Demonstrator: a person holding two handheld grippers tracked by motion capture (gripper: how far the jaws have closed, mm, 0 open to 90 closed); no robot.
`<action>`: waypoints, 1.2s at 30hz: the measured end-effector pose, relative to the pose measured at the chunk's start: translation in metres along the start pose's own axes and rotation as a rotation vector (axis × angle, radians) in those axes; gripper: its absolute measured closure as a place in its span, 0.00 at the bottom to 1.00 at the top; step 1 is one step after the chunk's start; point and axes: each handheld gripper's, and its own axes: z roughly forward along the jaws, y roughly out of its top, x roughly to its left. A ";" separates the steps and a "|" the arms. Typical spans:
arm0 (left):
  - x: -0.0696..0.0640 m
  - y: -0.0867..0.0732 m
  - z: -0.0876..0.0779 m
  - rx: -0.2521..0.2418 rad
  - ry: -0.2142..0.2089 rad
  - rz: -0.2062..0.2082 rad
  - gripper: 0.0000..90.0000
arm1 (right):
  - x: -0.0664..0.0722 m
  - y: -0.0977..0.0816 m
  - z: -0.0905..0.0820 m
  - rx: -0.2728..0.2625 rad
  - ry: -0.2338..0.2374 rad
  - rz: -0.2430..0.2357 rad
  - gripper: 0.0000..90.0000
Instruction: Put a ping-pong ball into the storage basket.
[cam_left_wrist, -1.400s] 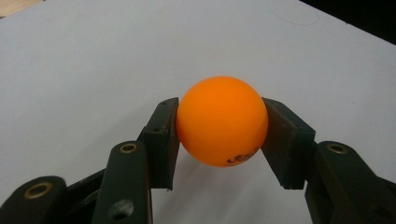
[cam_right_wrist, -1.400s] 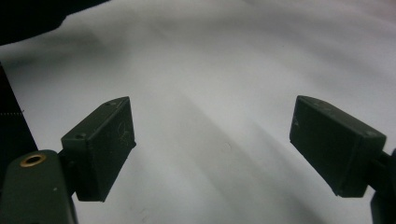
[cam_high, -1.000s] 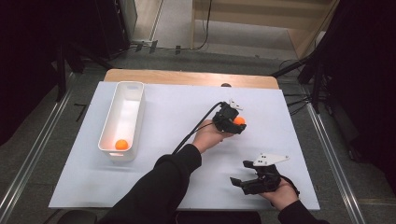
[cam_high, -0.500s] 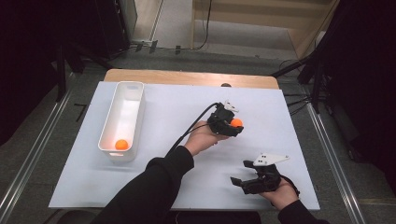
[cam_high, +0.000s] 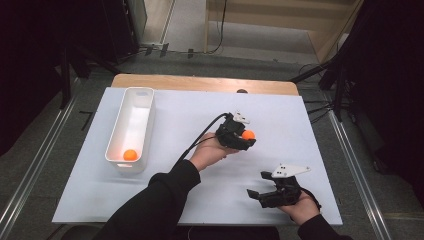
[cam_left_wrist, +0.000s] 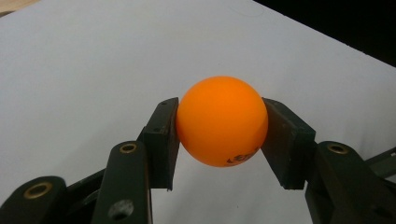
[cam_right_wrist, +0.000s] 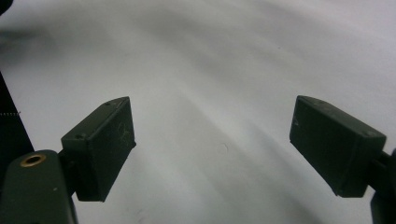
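Ball (cam_left_wrist: 219, 120) pinched between left gripper (cam_high: 244, 140) pads, lifted off table (cam_high: 190, 115) | likely bound for bin (cam_high: 116, 150) at 9 o'clock, which holds second ball (cam_high: 130, 155) | right gripper (cam_high: 262, 194) spread, idle at 5 o'clock

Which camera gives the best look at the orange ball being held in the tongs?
The left gripper view: the held ball looms large and sharp, pressed between both pads. The high view shows it as a small orange dot at the left tongs. The right gripper view looks at bare table.
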 end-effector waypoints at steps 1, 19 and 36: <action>0.000 -0.001 -0.002 0.003 -0.002 0.001 0.57 | 0.000 0.000 0.000 0.000 -0.001 0.000 0.14; 0.001 -0.021 -0.035 0.014 -0.010 -0.011 0.57 | -0.001 0.000 -0.001 -0.004 -0.005 0.000 0.14; 0.009 -0.035 -0.058 0.011 -0.002 -0.020 0.57 | -0.001 -0.001 -0.003 -0.002 -0.013 0.012 0.14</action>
